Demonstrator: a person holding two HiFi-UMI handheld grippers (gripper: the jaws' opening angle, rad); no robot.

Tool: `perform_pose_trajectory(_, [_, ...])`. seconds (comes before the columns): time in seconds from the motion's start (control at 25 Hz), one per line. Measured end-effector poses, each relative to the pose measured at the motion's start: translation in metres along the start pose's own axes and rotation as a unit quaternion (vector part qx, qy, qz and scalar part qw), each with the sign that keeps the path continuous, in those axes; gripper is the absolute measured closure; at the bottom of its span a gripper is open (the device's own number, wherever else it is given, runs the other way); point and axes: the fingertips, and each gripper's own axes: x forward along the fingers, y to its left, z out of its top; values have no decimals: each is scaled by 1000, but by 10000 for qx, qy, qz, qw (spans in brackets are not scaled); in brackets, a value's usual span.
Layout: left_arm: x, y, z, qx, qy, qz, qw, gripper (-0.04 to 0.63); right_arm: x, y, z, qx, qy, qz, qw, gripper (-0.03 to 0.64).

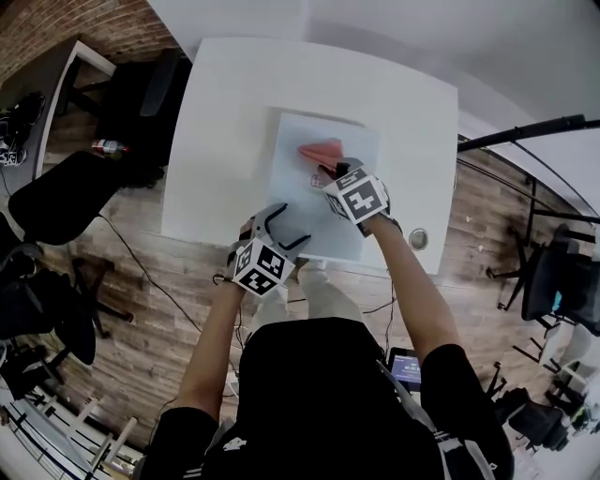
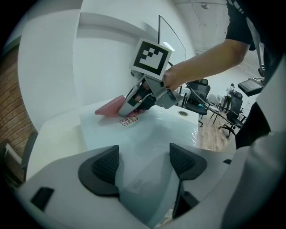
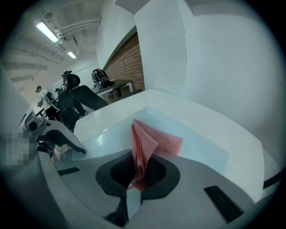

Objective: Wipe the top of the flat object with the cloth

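Arms (image 1: 412,272) stretch forward over the white worktop (image 1: 225,141). Of the two grippers, the right gripper (image 1: 326,169) squeezes tight on the one pink cloth (image 1: 321,150), touching the far part of the one flat sheet (image 1: 305,202). The left gripper (image 1: 281,225) has its jaws wide apart at the sheet's near edge.

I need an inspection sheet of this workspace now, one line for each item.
Surface: white table.
Job's things: pale flat panel lies on table; pink cloth on its far part.
Clutter: small label on panel beside cloth.
Grippers: right gripper shut on cloth; left gripper open, panel's near edge between its fingers.
Cables: one cable on wooden floor left of table.
Surroundings: black chairs, brick wall.
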Motion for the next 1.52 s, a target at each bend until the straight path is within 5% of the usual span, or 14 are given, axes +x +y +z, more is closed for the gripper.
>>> perform_pose_trajectory(0.76, [1,0,-1,2,-29,17,10000,239,42,44,58,-224,-93,357,9991,572])
perform_pose_trajectory(1.52, [-1,-1,-1,8,-79,22,10000,238,58,31,82,-430,-210,136,9988,572])
